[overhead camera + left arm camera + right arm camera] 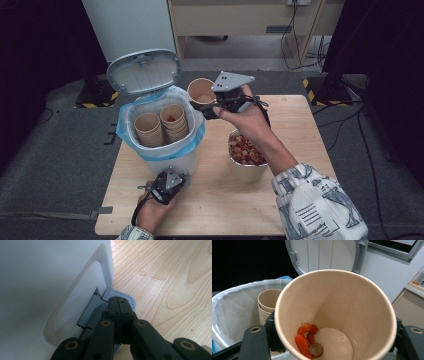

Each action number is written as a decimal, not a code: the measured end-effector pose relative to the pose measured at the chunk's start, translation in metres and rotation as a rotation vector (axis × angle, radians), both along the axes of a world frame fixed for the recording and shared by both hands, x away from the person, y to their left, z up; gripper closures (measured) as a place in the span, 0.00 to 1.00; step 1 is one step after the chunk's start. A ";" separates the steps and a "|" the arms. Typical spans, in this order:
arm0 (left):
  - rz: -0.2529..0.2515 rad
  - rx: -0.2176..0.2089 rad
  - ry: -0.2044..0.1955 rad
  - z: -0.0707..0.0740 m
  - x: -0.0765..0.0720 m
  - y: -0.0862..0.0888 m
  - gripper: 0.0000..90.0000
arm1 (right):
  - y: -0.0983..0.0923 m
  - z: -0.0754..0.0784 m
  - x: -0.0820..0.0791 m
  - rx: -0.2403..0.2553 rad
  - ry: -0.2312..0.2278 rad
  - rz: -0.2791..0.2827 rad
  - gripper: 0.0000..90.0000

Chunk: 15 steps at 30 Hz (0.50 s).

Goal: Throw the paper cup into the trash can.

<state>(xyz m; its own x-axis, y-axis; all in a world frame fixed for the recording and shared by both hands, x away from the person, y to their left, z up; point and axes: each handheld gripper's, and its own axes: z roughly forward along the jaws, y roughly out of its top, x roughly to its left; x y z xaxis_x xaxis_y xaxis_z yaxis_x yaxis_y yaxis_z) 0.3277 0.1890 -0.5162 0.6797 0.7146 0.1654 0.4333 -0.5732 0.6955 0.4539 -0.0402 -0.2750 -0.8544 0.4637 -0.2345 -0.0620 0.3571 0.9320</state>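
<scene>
Right gripper (pixel 212 111) holds paper cup (pixel 201 92), jaws clenched on cup sides. Cup up in air, just past bin (pixel 160 150) rim, next to raised lid (pixel 144 71). Inside cup: few red bits (pixel 305 340) at bottom. Bin on tabletop (pixel 210 200), has blue bag, two stacks of cups (pixel 161 126) inside. Left gripper (pixel 165 187) low at bin front, jaws squeezed together, nothing between, tips pressing grey pedal (pixel 120 296). Bowl of red snacks (pixel 246 152) on tabletop, under right arm.
</scene>
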 end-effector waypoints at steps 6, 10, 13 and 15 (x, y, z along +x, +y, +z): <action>0.000 0.000 0.000 0.000 0.000 0.000 1.00 | 0.007 0.002 -0.001 0.006 0.008 0.016 0.32; 0.000 0.000 0.000 0.000 0.000 0.000 1.00 | 0.012 0.004 -0.001 0.006 0.010 0.027 0.32; 0.000 0.000 0.000 0.000 0.000 0.000 1.00 | 0.018 0.005 -0.002 0.010 0.014 0.038 0.32; 0.000 -0.001 0.000 0.000 0.000 0.000 1.00 | 0.021 0.004 -0.003 0.012 0.023 0.046 0.32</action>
<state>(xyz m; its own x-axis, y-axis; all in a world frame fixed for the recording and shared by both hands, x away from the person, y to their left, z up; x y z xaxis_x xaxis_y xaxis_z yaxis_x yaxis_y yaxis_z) 0.3278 0.1890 -0.5163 0.6800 0.7144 0.1649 0.4331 -0.5728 0.6959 0.4508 -0.0195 -0.2711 -0.8798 0.4267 -0.2094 -0.0569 0.3429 0.9377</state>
